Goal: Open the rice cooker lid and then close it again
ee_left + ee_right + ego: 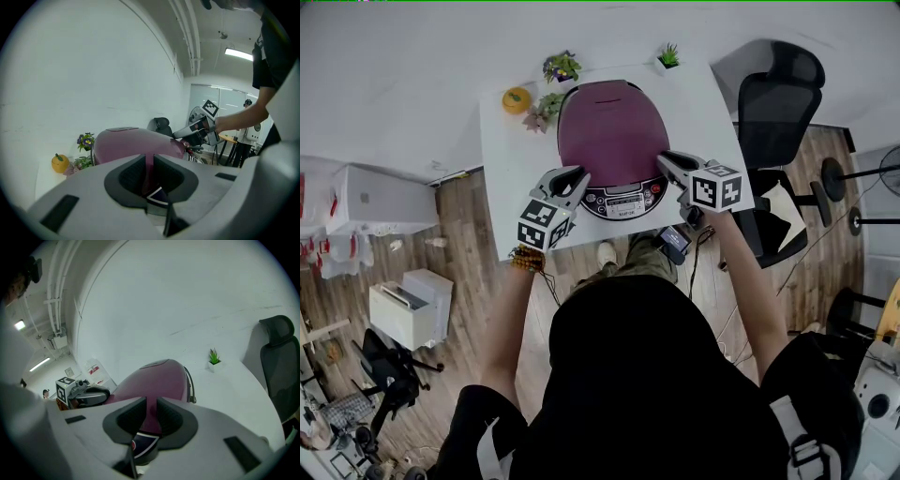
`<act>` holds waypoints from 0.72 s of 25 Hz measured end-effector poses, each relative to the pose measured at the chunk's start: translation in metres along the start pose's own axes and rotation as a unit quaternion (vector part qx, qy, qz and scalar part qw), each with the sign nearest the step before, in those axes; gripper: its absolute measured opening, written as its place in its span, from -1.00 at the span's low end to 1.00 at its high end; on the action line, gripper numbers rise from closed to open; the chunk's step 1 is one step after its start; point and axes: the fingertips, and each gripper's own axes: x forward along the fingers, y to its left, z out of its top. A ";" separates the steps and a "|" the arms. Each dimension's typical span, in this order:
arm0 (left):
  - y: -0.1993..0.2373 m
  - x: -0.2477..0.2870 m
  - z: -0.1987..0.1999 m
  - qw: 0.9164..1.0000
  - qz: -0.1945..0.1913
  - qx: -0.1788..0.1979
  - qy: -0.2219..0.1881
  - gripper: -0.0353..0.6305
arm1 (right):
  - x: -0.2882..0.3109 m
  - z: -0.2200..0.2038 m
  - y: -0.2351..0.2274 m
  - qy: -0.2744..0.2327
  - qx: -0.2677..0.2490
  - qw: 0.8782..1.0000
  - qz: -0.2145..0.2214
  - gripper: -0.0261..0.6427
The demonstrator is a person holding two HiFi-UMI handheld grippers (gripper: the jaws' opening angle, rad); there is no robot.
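Here, left tongs (577, 175) and right tongs (664, 158) flank the shut rice cooker lid (612, 131), jaws barely parted.

1. Head view: head-mounted camera, high above, facing steeply down; counter (504, 178) in the upper centre of the frame, floor (469, 225) around it.
2. Left gripper view: camera on the left tongs (579, 176), looking along them, very near the rice cooker (614, 131); right tongs (662, 157) at centre right.
3. Right gripper view: camera on the right tongs, equally near, facing the cooker's opposite flank; left tongs at lower left.
4. Shared: the rice cooker, in all three views.
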 end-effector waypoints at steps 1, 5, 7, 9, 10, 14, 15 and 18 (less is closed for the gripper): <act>0.001 0.000 0.000 1.000 0.002 -0.002 -0.001 -0.70 | 0.000 0.000 0.000 0.001 -0.005 1.000 -0.002 -0.69; 0.002 0.001 0.000 1.000 0.009 -0.009 0.000 -0.75 | 0.001 -0.002 0.004 0.026 -0.118 0.991 -0.051 -0.69; 0.003 0.001 0.000 1.000 0.012 -0.009 0.002 -0.75 | 0.004 -0.002 0.014 0.043 -0.205 0.975 -0.075 -0.70; 0.004 0.000 0.000 1.000 0.013 -0.012 0.004 -0.76 | 0.010 -0.003 0.034 0.050 -0.243 0.967 -0.057 -0.70; 0.004 0.000 0.000 1.000 0.013 -0.014 0.005 -0.76 | 0.013 -0.004 0.045 0.051 -0.247 0.967 -0.038 -0.70; 0.004 0.002 0.000 1.000 0.012 -0.025 0.003 -0.76 | 0.022 -0.016 0.082 0.069 -0.284 0.956 0.020 -0.74; 0.005 0.001 0.000 1.000 0.013 -0.025 0.002 -0.76 | 0.024 -0.020 0.088 0.077 -0.300 0.951 0.025 -0.75; 0.005 0.000 0.000 0.999 0.017 -0.028 0.002 -0.76 | 0.028 -0.030 0.093 0.096 -0.326 0.940 0.023 -0.75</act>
